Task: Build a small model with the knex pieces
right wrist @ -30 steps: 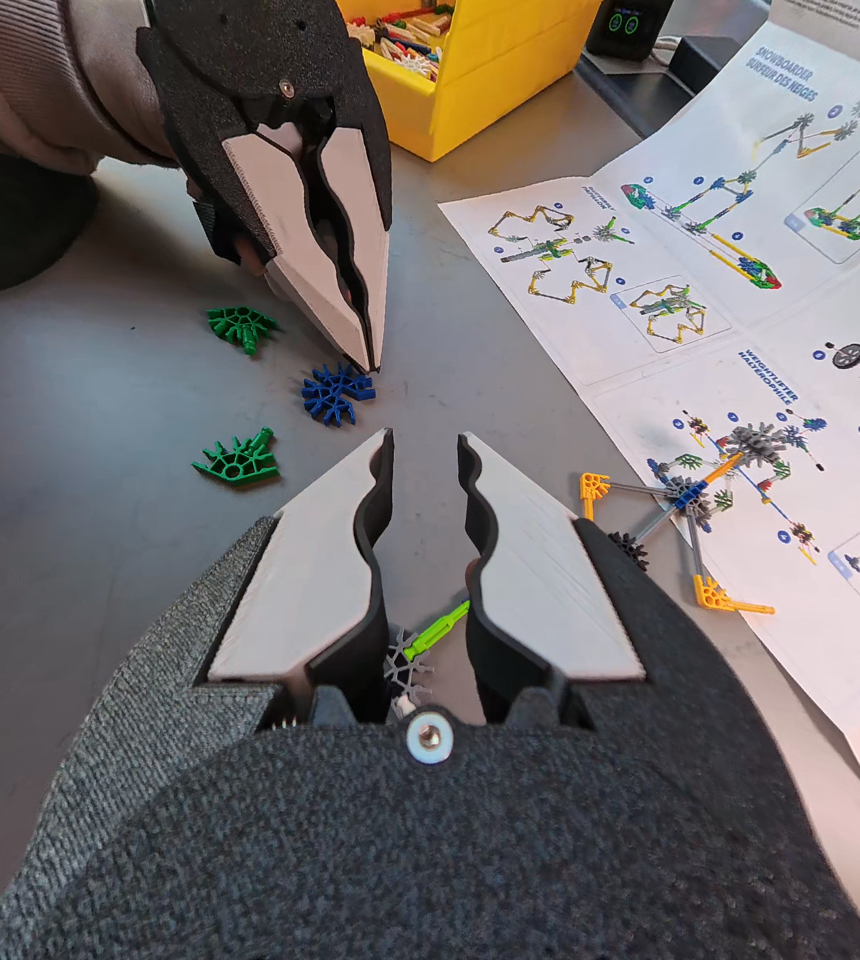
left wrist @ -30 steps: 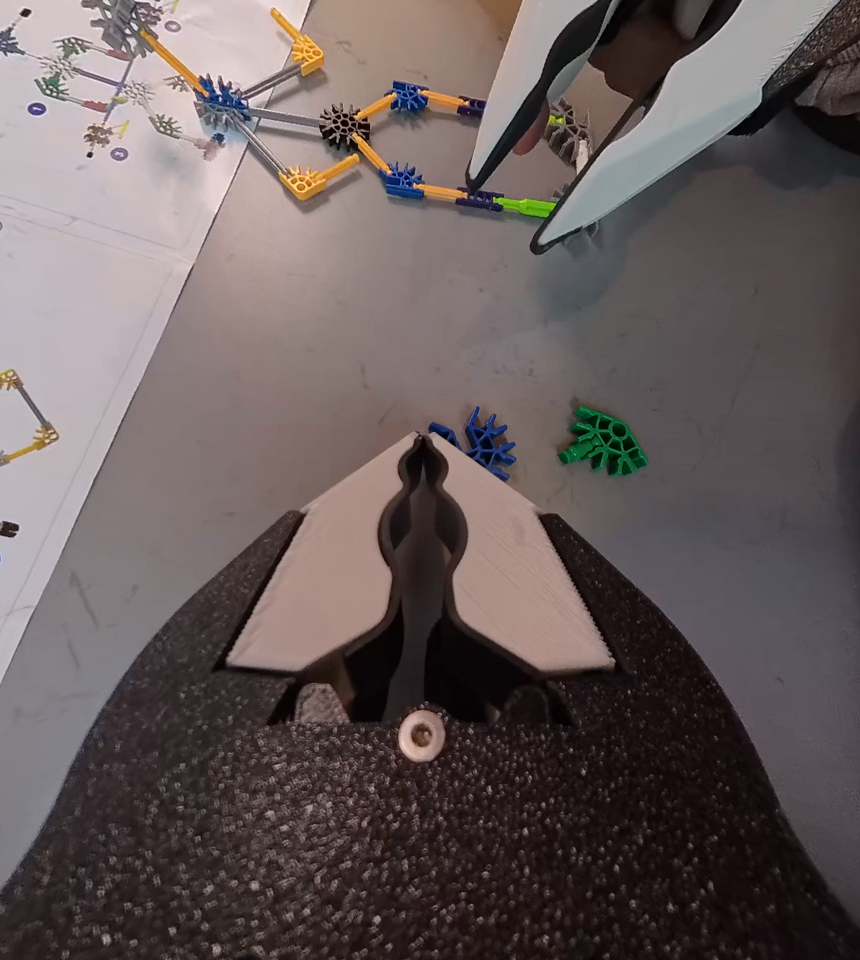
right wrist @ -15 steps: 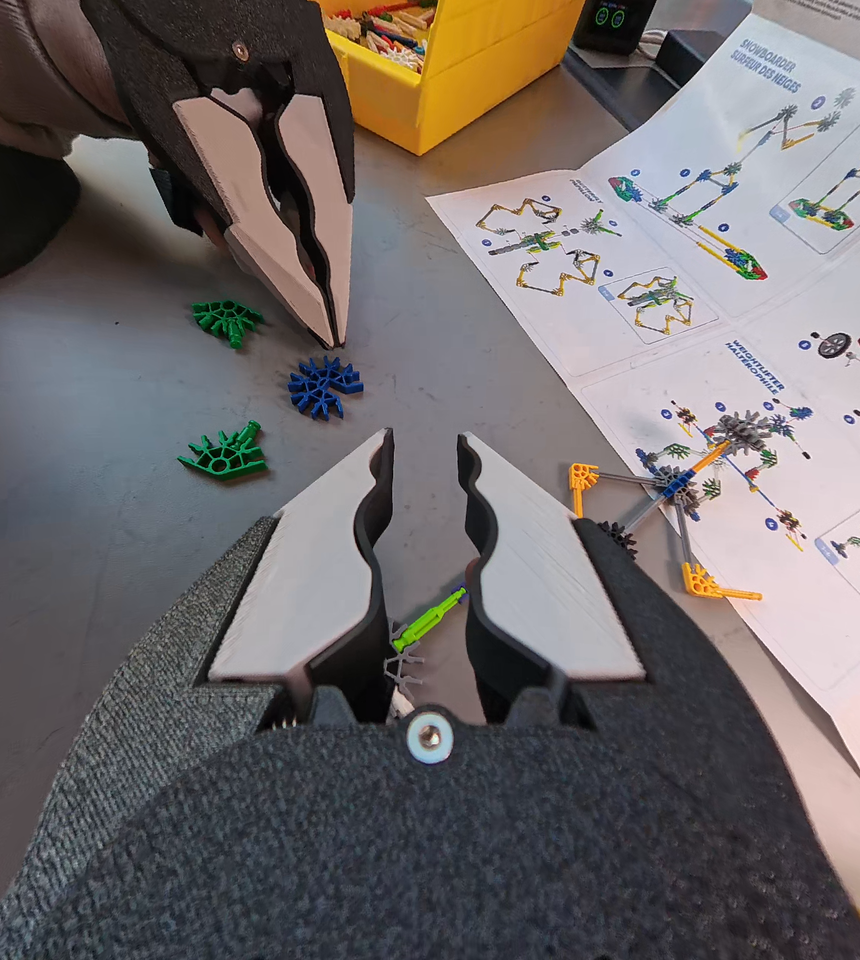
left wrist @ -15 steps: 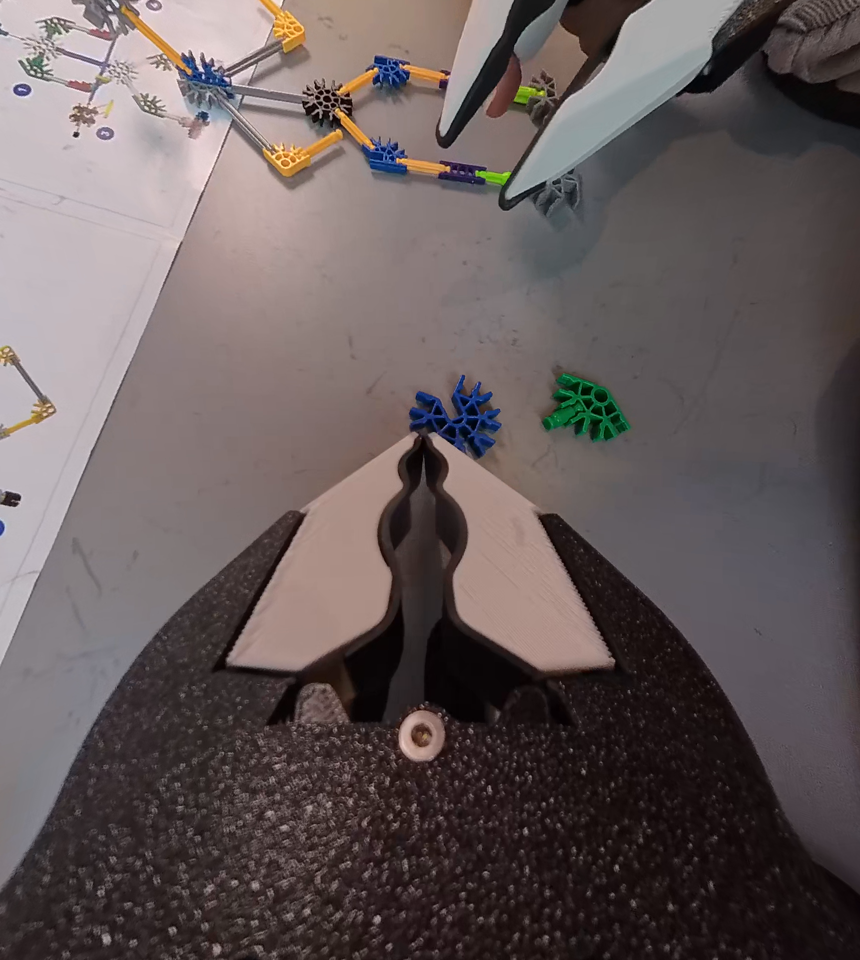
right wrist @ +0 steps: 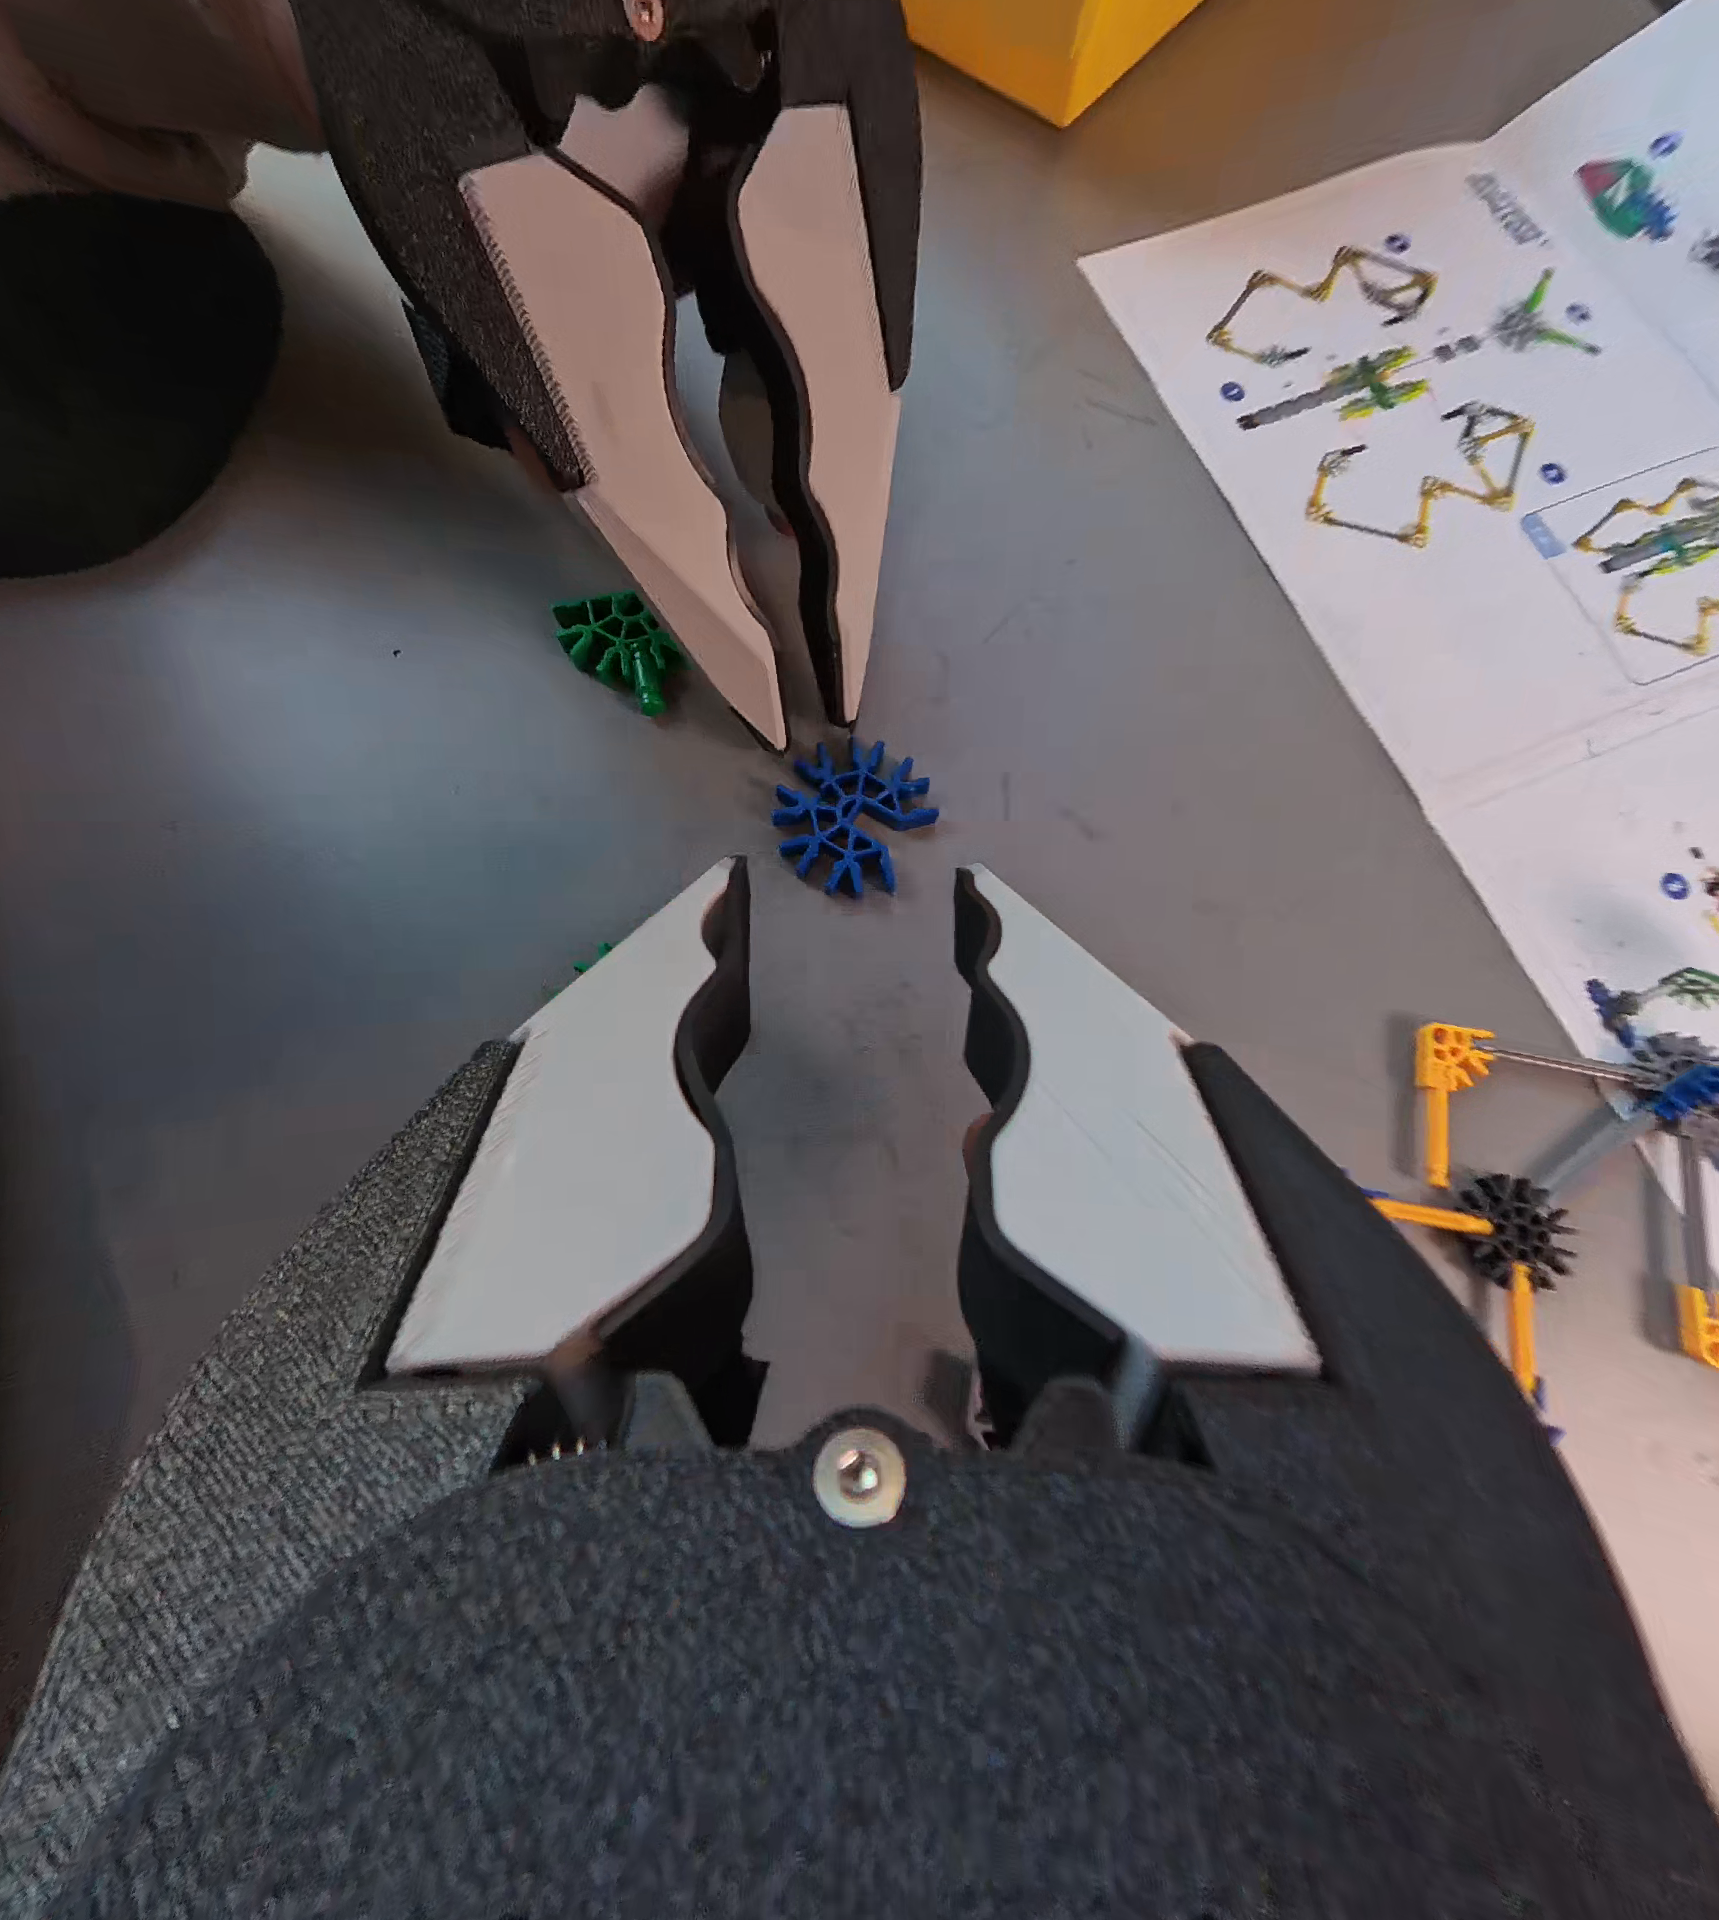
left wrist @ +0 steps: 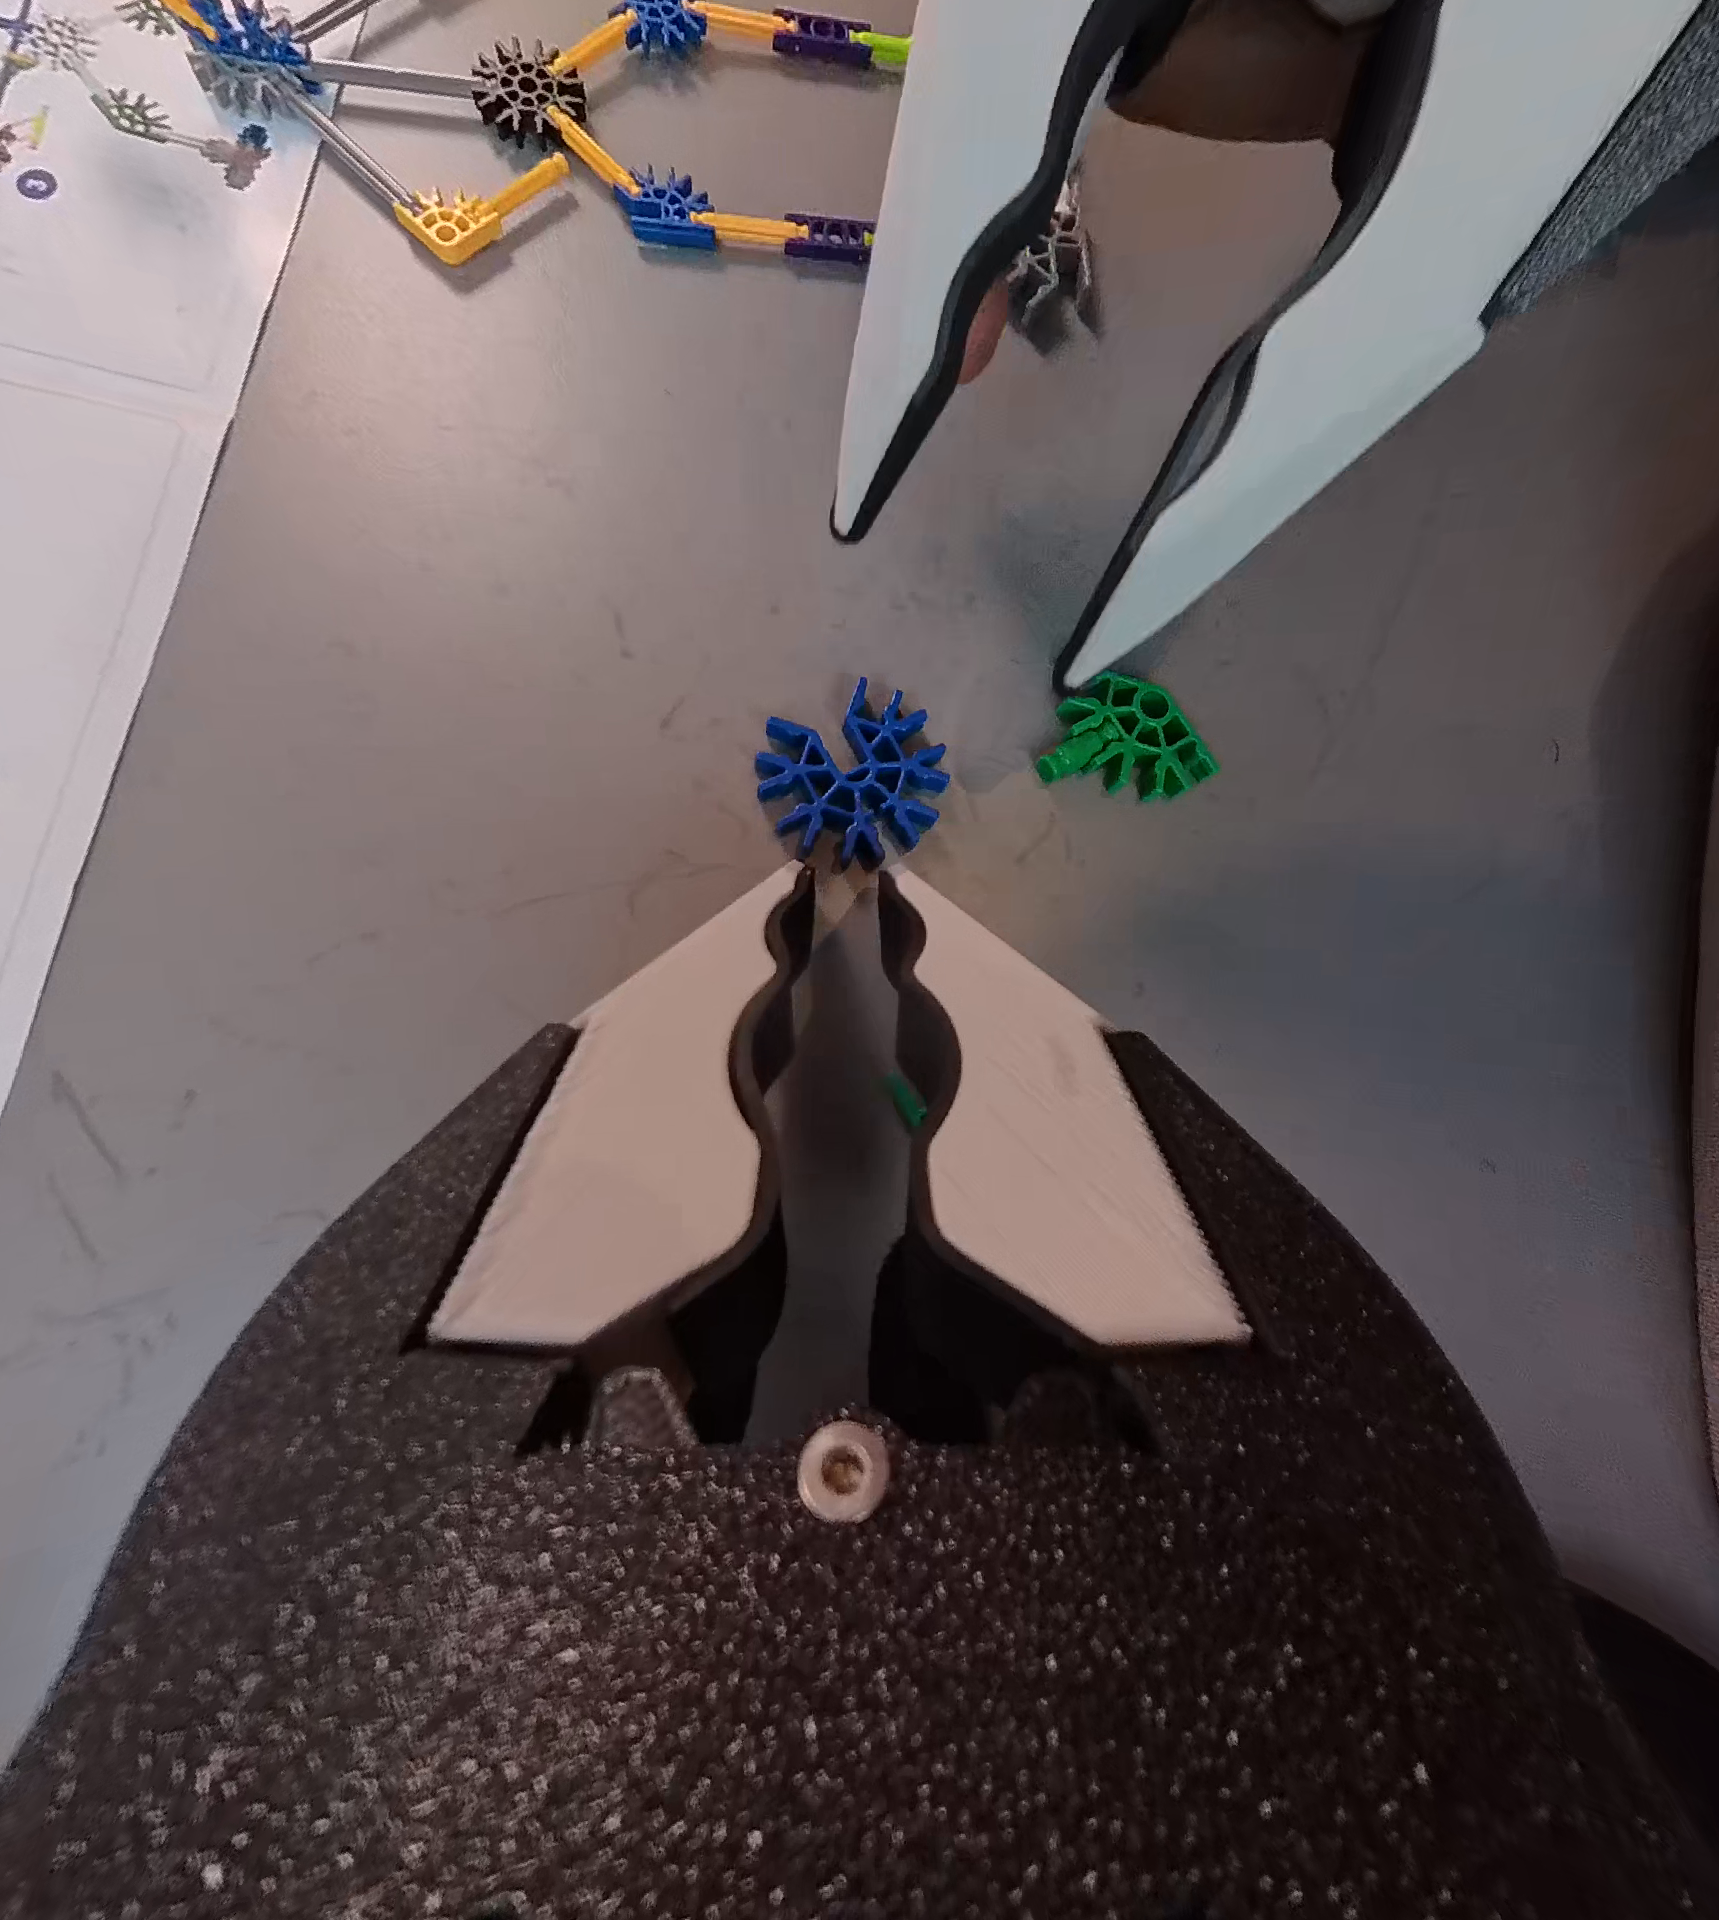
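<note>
Blue snowflake connector point(right wrist: 853, 816) flat on bench point(right wrist: 211, 831): light, rigid; grip across rim. Left gripper point(left wrist: 839, 876) nearly closed, empty; right gripper point(right wrist: 850, 878) spread, empty.

Even, fairly bright indoor light falls from above, with no hard glare. The grey table point(left wrist: 481, 644) shows soft, diffuse shadows under the gripper fingers. The left wrist view is mostly sharp; the right wrist view is smeared by motion, most at the instruction sheet point(right wrist: 1520, 436) far right. Wide-angle bending stretches both pictures toward their edges.
</note>
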A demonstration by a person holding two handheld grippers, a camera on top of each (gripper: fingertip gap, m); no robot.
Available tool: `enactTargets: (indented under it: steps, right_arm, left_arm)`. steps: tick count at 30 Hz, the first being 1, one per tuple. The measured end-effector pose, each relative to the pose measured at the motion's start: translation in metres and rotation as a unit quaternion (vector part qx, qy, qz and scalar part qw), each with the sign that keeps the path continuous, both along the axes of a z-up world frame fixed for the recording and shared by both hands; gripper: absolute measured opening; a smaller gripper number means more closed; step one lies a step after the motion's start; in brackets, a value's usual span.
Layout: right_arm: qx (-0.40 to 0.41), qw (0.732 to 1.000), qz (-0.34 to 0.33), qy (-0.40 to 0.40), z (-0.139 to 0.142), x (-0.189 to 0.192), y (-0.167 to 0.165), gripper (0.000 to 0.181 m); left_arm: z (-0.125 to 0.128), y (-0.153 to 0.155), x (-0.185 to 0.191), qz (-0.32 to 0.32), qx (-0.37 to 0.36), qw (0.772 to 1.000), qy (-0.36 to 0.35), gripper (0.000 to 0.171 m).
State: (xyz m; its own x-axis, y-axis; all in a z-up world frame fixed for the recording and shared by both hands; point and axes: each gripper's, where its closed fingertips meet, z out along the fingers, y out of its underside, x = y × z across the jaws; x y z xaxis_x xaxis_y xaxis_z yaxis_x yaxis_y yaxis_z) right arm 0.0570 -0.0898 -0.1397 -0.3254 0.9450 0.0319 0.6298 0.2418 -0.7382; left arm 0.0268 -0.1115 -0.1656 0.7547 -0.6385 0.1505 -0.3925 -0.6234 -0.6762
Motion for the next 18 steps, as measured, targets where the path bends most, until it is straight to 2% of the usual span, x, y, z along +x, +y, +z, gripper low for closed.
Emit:
enactTargets:
  steps: [3,7,10,12,18]
  right_arm:
    - [-0.02,0.999,-0.004,-0.047,-0.012,-0.008,-0.01,0.041]
    - [-0.001,0.996,-0.012,-0.087,-0.022,-0.015,-0.01,0.041]
    - [0.012,0.994,-0.002,-0.106,-0.03,-0.017,-0.012,0.037]
    - [0.021,0.995,0.009,-0.101,-0.029,-0.02,-0.014,0.026]
    - [0.037,0.993,0.067,-0.088,-0.029,-0.021,-0.032,0.026]
  left_arm:
    - [0.01,-0.006,-0.006,0.003,0.006,1.0,0.0,0.015]
    - [0.02,-0.036,-0.018,0.006,-0.024,1.0,-0.014,0.029]
    - [0.015,-0.047,-0.025,0.028,-0.022,0.999,-0.009,0.035]
    - [0.009,-0.051,-0.023,0.031,-0.023,0.999,-0.006,0.037]
    - [-0.003,-0.049,-0.014,0.014,0.007,0.999,0.043,0.041]
